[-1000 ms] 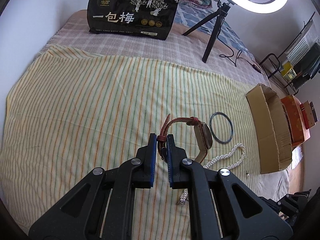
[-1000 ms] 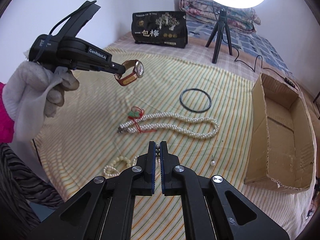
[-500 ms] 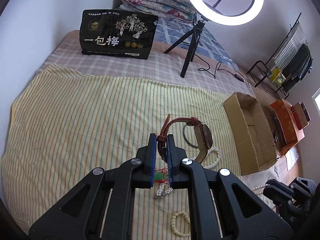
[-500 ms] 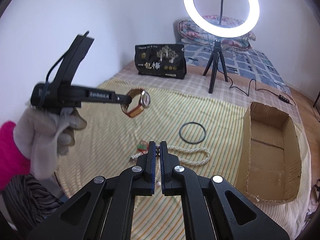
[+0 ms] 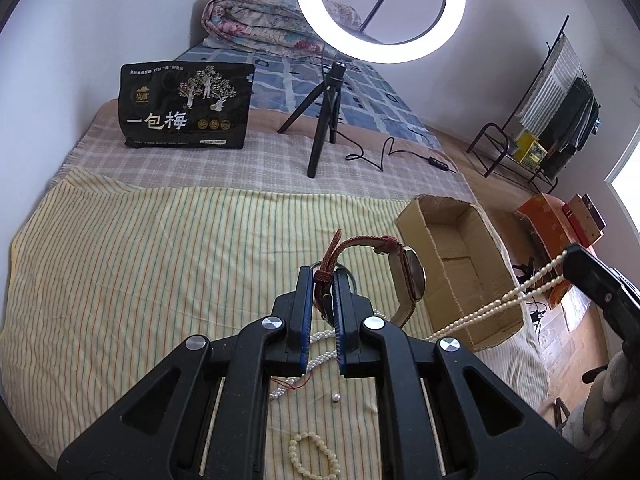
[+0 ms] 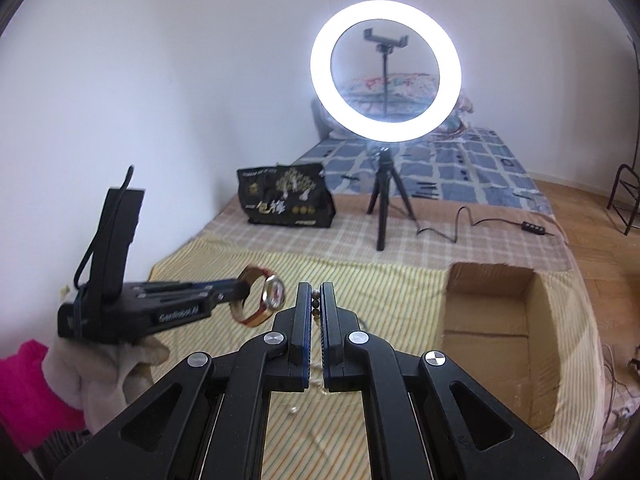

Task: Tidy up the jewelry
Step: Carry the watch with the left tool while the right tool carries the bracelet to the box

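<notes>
Two pieces are lifted, none boxed: the cardboard box (image 5: 460, 264) looks empty, and a pearl bracelet (image 5: 314, 456) lies on the striped cloth (image 5: 140, 260). The left gripper (image 5: 323, 280) pinches the watch (image 5: 404, 276) strap; the right gripper (image 6: 316, 304) clamps, probably, the pearl necklace (image 5: 500, 304).

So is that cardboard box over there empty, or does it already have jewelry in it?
Empty, it seems: the cardboard box lies open and only its bare brown floor shows in both views.
</notes>
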{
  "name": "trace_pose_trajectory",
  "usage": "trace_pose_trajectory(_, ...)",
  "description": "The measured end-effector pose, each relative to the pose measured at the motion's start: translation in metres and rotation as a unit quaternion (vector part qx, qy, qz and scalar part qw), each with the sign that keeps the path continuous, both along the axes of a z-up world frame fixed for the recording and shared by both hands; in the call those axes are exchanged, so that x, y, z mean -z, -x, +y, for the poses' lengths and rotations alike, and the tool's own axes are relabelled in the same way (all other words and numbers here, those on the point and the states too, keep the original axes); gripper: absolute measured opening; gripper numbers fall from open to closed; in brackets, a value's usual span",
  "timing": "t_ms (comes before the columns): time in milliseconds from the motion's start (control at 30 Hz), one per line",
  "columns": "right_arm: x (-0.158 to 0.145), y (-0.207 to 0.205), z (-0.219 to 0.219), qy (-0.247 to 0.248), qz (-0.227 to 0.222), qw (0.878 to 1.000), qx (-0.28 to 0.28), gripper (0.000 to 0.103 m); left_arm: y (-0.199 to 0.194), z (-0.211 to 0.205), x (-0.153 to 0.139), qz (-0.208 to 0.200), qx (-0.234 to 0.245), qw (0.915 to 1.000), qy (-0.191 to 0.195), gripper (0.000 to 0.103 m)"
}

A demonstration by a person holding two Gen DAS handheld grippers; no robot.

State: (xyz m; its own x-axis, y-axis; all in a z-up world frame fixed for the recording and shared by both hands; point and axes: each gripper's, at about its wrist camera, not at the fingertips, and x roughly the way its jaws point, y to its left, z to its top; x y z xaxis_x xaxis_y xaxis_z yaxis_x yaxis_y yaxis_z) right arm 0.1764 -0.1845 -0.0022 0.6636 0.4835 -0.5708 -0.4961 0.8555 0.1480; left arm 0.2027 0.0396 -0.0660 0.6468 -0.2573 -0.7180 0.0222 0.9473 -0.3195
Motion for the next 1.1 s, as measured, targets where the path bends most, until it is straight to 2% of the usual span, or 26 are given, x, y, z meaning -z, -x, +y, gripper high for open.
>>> trace_pose_trajectory(467,-0.030,-0.019,-0.091,-0.020,-0.036,0.993,0.112,0.003,-0.016,-0.078,-0.014,-0.019,0.056,0.9982,0.006,0.008)
trace_pose_trajectory(700,-0.011,-0.026,-0.126,-0.004,-0.013,0.989,0.145,0.003,-0.033,-0.121,-0.005,-0.013,0.082,0.9965,0.005,0.008)
trace_pose_trajectory(1100,0.025,-0.042,-0.167,0.011,0.040,0.985,0.168,0.003,-0.075,-0.186,0.030,0.010,0.102,0.9947,0.003,0.008)
